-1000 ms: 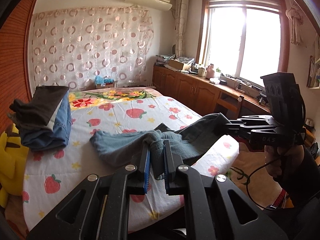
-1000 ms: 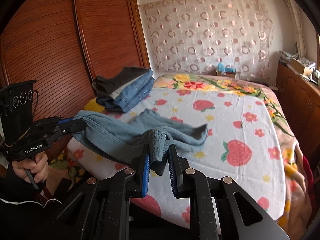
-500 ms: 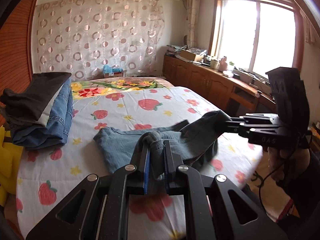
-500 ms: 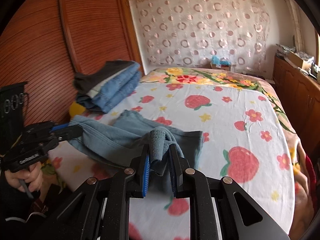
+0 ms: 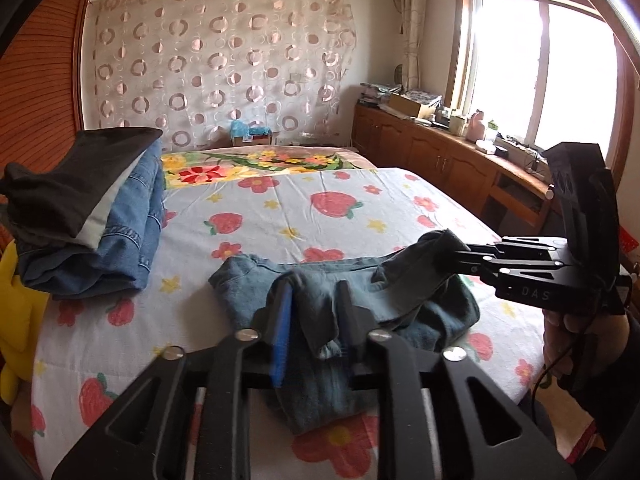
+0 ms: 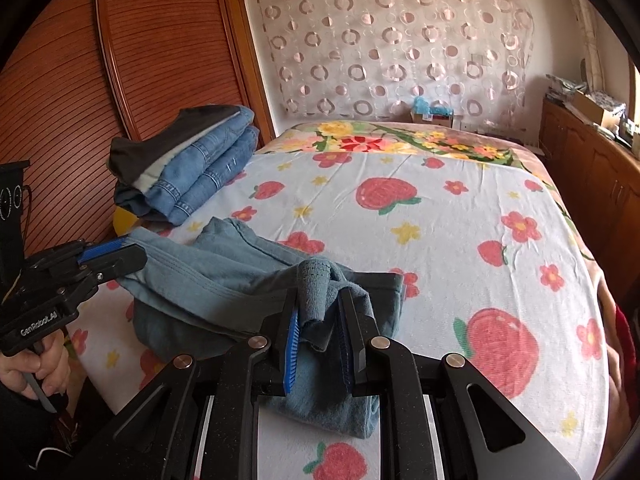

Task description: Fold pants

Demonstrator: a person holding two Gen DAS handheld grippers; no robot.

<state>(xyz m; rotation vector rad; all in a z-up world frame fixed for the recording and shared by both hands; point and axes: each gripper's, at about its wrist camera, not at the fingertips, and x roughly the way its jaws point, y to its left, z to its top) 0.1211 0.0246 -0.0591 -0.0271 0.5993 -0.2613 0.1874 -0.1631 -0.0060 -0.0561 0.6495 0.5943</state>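
Observation:
Grey-blue pants (image 5: 360, 292) lie bunched on the near part of the bed, also in the right wrist view (image 6: 224, 272). My left gripper (image 5: 314, 312) has jaws slightly parted with a fold of the pants between them; it also shows at the left of the right wrist view (image 6: 116, 254). My right gripper (image 6: 320, 320) is shut on another bunch of the pants; it also shows at the right of the left wrist view (image 5: 464, 250). The fabric sags between the two grippers onto the sheet.
The bed (image 5: 360, 208) has a strawberry-print sheet. A stack of folded jeans and dark clothes (image 5: 88, 216) sits at its left edge, also in the right wrist view (image 6: 188, 168). A wooden wardrobe (image 6: 80, 100) stands left, cabinets (image 5: 452, 164) right. A yellow plush toy (image 5: 16, 312) lies by the stack.
Both grippers moved forward over the bed and lowered, laying the pants onto the sheet. The left jaws have loosened around the fabric.

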